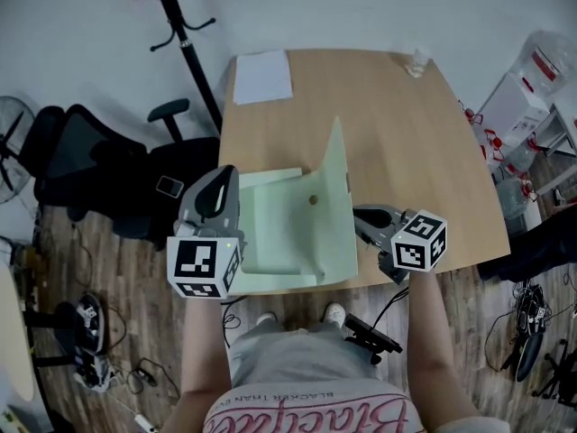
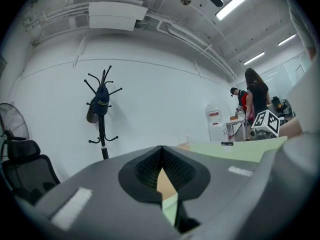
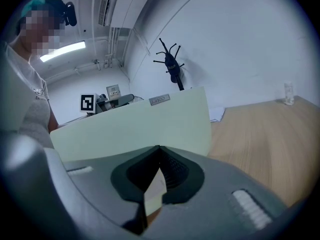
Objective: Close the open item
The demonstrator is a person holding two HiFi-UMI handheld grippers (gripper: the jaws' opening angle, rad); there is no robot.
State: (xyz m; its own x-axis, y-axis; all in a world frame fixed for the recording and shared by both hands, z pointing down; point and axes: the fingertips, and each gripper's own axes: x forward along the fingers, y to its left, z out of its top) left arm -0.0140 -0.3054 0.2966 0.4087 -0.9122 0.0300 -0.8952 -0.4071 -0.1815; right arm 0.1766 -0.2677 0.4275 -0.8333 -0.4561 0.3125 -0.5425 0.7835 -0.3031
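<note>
The green folder [image 1: 297, 233] lies open at the surface's [image 1: 406, 133] near edge, cover standing up. The right gripper's [image 1: 365, 222] jaws pinch its right edge, likely to swing it shut, while the left gripper [image 1: 224, 179], jaws together, seems to steady the other side.

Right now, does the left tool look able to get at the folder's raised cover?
Probably yes: the left tool sits at the left edge of the folder, with nothing standing between it and the raised cover.
</note>
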